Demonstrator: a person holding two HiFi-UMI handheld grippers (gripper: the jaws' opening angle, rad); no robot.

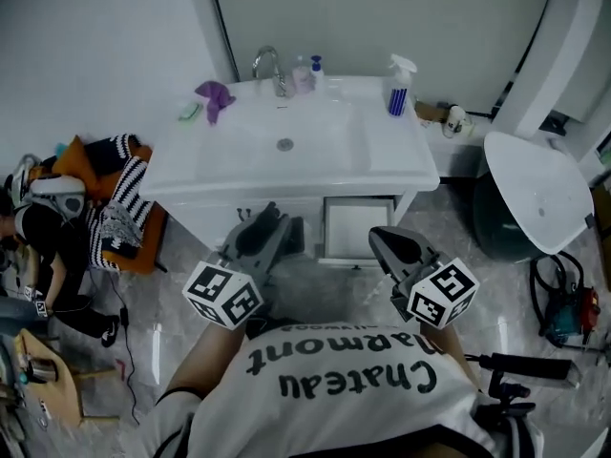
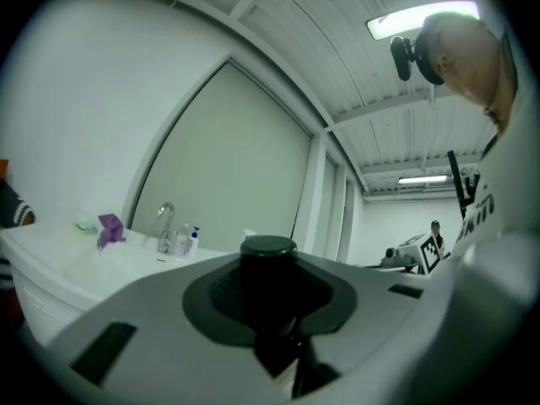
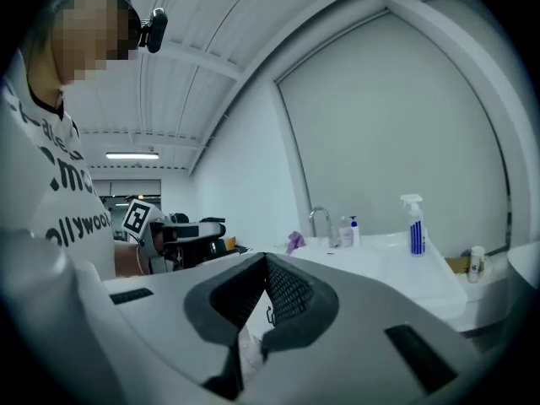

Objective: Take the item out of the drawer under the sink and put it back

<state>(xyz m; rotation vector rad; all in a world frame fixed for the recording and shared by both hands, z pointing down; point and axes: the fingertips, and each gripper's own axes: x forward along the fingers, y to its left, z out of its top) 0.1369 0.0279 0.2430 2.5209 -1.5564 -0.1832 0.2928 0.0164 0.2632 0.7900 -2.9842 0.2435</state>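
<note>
Dark round-capped item squeezed in left gripper, body mostly hidden so no clue what it is, right gripper jaws together, empty, drawer open under sink

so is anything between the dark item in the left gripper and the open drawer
Nothing visible does. The dark round-capped item sits in the left gripper, just left of the open drawer, whose inside looks bare. Only the right gripper hangs near the drawer's front right corner.

Wall: plain white, left of me.
Floor: grey marbled tiles.
Ceiling light: 1 lit strip overhead.
</note>
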